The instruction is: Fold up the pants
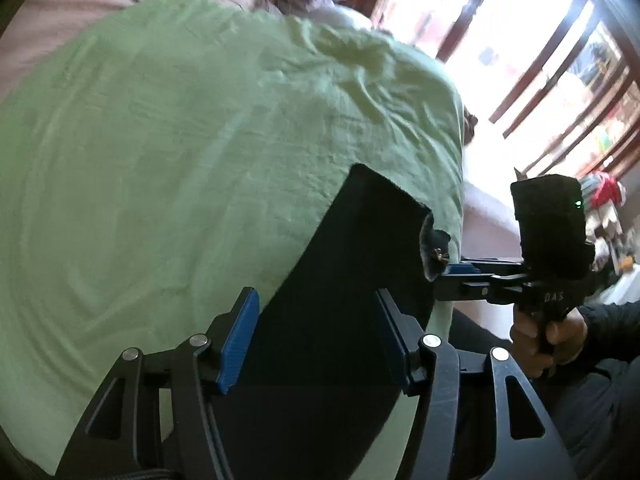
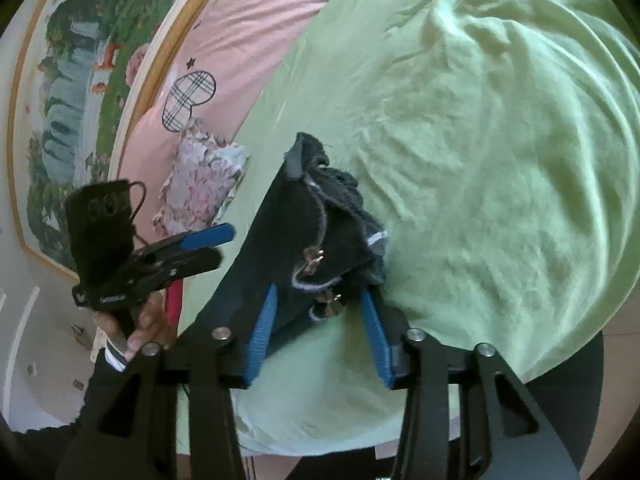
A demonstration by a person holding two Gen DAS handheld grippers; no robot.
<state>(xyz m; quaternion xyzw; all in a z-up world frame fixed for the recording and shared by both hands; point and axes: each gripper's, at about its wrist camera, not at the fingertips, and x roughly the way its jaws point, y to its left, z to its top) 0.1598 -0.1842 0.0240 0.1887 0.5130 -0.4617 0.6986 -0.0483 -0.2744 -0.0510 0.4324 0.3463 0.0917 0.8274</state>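
Seemingly slack, the dark pants in the left wrist view lie as a long folded strip on the green sheet, running from the bed's near edge toward its right edge. The left gripper stands over the strip with its jaws fairly wide; the 2 blue pads flank the cloth without pinching it. At the strip's far end a button shows, and the right gripper reaches in there from the right, gripped by a hand in a dark sleeve.

From the right wrist view, the bunched waistband end of the pants, with buttons and frayed trim, sits between the right gripper pads; the jaws stand partly apart, and whether the pads press the fabric I cannot tell. The left gripper hangs to the left, beside the strip, clear of the cloth. A floral pillow rests at the bed's far left edge, under a framed picture.
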